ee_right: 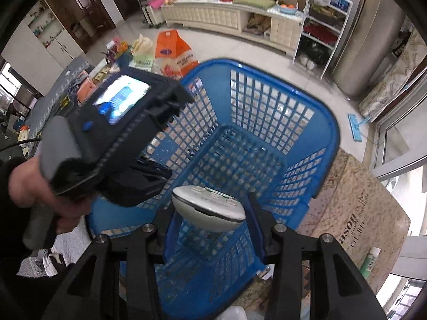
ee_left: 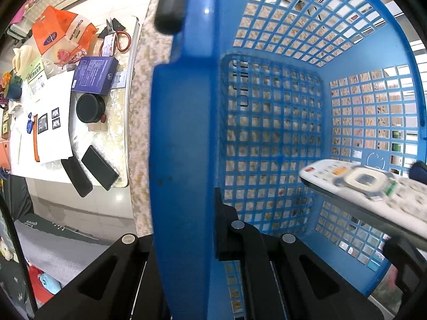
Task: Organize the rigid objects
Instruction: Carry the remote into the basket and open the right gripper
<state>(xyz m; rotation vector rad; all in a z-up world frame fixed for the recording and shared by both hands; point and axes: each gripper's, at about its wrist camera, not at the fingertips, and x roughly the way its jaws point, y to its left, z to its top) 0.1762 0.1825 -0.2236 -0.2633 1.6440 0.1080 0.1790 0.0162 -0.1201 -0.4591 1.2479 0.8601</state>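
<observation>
Left gripper (ee_left: 186, 133) is clamping the blue basket's (ee_left: 280, 53) rim; right gripper (ee_right: 210, 213) is gripping a white remote (ee_right: 208, 208) above it.

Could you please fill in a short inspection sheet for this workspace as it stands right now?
Surface: speckled stone counter under the basket.
Job's things: blue basket, nothing lying in it; white remote above its opening.
Clutter: side table with purple box, scissors, orange bag.
Grippers: left tool clamps the basket rim; right tool grips the remote.
Cables: nothing seen.
Surroundings: white cabinet, shelf rack.
</observation>
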